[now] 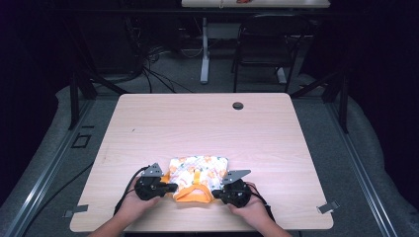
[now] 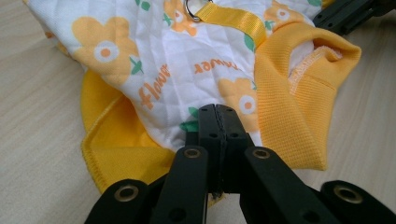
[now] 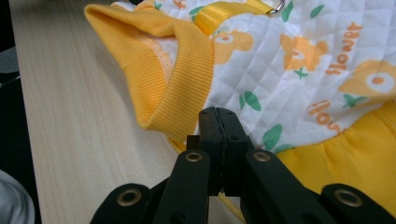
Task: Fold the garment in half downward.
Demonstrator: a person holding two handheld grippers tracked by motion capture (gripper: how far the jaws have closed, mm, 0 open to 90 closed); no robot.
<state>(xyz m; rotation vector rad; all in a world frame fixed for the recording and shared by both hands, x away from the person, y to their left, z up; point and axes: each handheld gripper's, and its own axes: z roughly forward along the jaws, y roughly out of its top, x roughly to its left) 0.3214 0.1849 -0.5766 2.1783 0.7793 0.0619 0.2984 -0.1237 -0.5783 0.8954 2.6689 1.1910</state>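
Jaws pressed together on both: the left gripper [image 1: 168, 187] and right gripper [image 1: 216, 191] each pinch an edge of the small flowered garment [image 1: 198, 173], which lies flat at the bench's [image 1: 207, 123] near edge between them.

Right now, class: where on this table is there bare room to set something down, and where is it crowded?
The table is bare across its whole far half, up to the cable hole, and along both side strips left and right of the hands. It is crowded only at the near edge's middle, where the flowered garment lies between the left gripper and the right gripper.
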